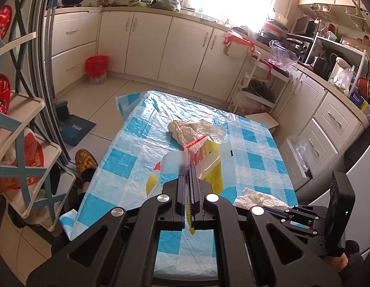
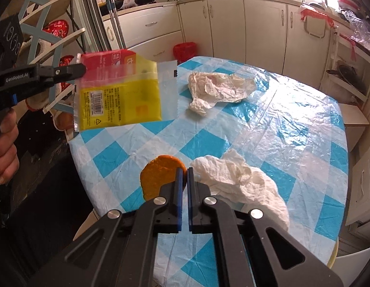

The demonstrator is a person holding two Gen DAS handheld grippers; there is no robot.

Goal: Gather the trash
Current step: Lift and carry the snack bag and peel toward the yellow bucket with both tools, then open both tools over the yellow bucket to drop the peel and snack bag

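Here a yellow and red plastic wrapper (image 2: 118, 88) is pinched by the closed left gripper (image 1: 187, 167) and held clear above the checked tablecloth (image 2: 292, 131). The right gripper (image 2: 184, 170) is shut with nothing visibly gripped, its tips over an orange peel (image 2: 158, 177) beside a crumpled tissue (image 2: 242, 179).

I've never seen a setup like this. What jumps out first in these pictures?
Probably the yellow and red plastic packet dangling in mid-air, pinched by the black left claw above the table's left edge. Below it spreads the blue and white checked plastic tablecloth, littered with a crumpled white plastic bag at its far side and a round orange peel right at the shut right claw.
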